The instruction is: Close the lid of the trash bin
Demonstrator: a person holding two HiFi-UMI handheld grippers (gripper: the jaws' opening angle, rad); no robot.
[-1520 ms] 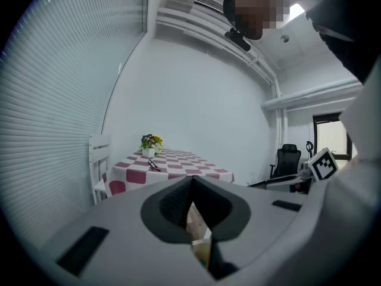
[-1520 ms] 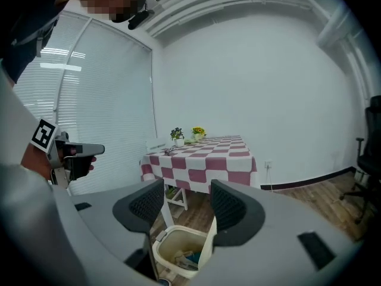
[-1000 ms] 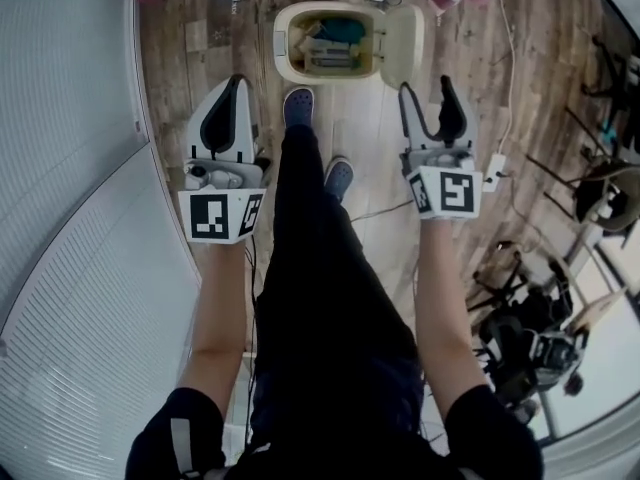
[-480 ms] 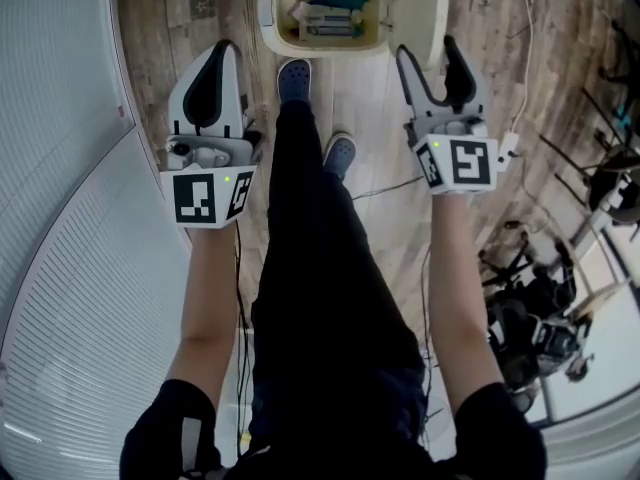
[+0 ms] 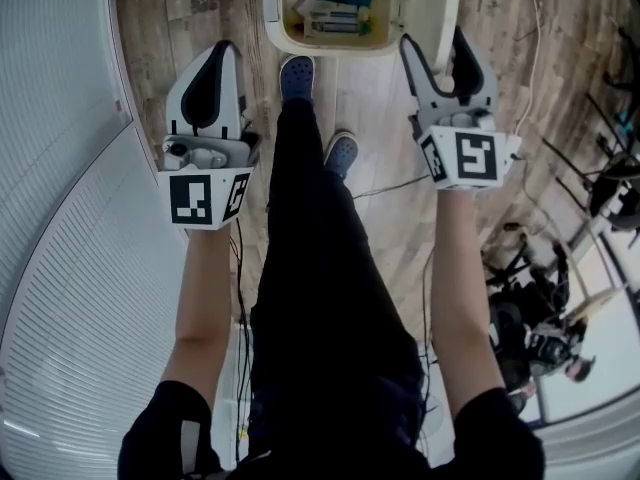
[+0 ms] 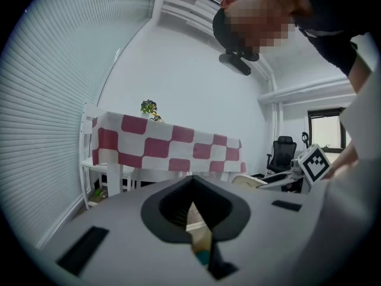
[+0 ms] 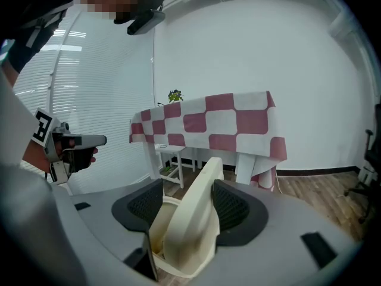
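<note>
My right hand-held gripper (image 5: 434, 40): jaws just been opening, spread, lid (image 5: 432, 3) between them, unpinched | left hand-held gripper (image 5: 222, 50): pressed together | risk: sideways shove tips trash bin (image 5: 272, 10)

**Floor and what stands on it.** A wood-plank floor (image 5: 370, 98) is seen from above. A cream trash bin (image 5: 271, 8) stands on the planks at the top of the head view. Its lid (image 5: 432, 13) is raised on the right side, and the contents are exposed. Just beside the bin is the person's front blue shoe (image 5: 297, 76), with the rear blue shoe (image 5: 341, 151) behind it. A thin dark cable (image 5: 385, 186) trails across the boards, and a white cable (image 5: 530, 38) runs right of the bin. Dark equipment (image 5: 530, 333) stands at the right edge. Beyond the bin, a table under a red-and-white checked cloth (image 7: 208, 127) stands on white legs, with a small white stand (image 7: 169, 159) at its left end.
</note>
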